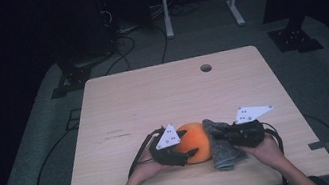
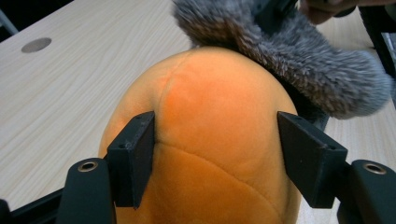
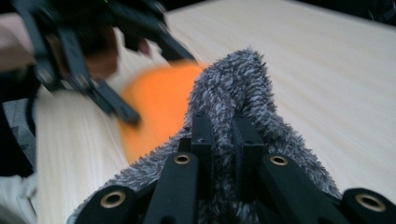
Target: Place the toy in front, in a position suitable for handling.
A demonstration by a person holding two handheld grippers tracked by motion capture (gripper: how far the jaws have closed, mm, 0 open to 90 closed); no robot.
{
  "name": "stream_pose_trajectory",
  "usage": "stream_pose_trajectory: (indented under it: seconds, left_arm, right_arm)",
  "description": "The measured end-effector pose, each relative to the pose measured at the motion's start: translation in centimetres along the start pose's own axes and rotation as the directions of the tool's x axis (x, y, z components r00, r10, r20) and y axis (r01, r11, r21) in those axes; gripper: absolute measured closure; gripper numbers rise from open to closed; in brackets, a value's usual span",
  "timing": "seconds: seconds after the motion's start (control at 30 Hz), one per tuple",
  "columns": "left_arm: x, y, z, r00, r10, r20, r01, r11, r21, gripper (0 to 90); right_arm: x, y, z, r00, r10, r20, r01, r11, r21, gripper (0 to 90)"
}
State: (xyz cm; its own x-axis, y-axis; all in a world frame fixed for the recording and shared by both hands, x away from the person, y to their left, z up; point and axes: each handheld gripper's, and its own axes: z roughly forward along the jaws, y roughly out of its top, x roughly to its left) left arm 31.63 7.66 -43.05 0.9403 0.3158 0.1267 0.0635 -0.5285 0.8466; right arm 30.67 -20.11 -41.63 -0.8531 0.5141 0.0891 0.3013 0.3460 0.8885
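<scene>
Orange plush, a round ball (image 2: pixel 205 154), sits at the near edge of the table (image 1: pixel 172 91), just before the person. The left gripper (image 1: pixel 179 157) straddles it, its jaws half apart with one on each flank, pressing into the soft sides, so it holds the ball. Just beside it, touching on the right, lies a grey furry cloth (image 3: pixel 243 88). The right gripper (image 3: pixel 223 135) has its jaws nipped tight on a fold of that cloth, part of which drapes over the ball's far top. Farther off the tabletop is bare but for a small round hole (image 1: pixel 206 68). The risk I see: the ball is soft and round, so a pull on the cloth could roll it out of the left jaws, or the thin fold could slip free.
</scene>
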Motion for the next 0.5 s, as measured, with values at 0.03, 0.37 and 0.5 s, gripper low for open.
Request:
stream_pose_trajectory:
  seconds: [0.03,0.37,0.5]
  left_arm:
    - [-0.1,0.0,0.0,0.9999,0.004,0.011,-0.004,1.0000,-0.006,30.1]
    - [2.0,-0.9,-0.7,0.9846,-0.163,0.063,0.164,0.9863,-0.014,20.6]
    - [1.9,-0.7,-0.9,0.9882,-0.146,0.047,0.147,0.9891,-0.010,27.1]
  right_arm:
    - [0.3,0.4,0.2,0.9999,-0.009,-0.010,0.009,1.000,-0.008,81.0]
    - [-0.1,-0.8,0.8,1.0000,-0.003,-0.004,0.003,0.999,0.041,81.3]
    - [-0.6,-1.6,-0.1,0.9992,0.006,0.038,-0.010,0.996,0.089,81.3]
